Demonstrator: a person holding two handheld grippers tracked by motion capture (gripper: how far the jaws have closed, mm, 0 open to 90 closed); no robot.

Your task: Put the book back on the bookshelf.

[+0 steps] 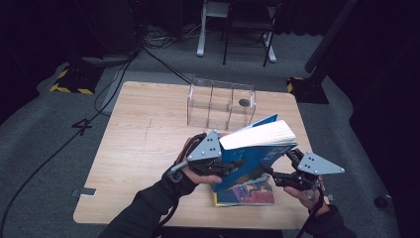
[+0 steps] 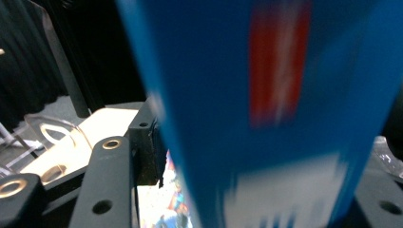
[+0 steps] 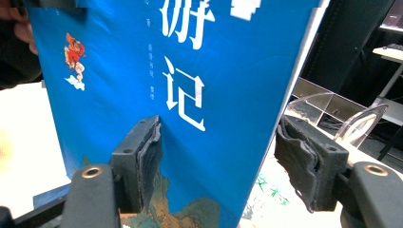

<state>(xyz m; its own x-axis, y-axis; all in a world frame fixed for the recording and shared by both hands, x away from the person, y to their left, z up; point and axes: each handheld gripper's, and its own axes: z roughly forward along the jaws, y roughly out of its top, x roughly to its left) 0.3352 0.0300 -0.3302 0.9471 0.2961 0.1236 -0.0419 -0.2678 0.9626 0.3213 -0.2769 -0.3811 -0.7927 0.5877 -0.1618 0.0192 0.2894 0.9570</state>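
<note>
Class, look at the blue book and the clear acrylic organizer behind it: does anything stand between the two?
Nothing visible does. The blue book is held up between the left hand-held gripper and the right hand-held gripper. The clear organizer stands just beyond it, with bare table around.

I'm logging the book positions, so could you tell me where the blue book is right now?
In the high view the blue book is held up between the left gripper and right gripper, above another book on the table's near edge.
</note>
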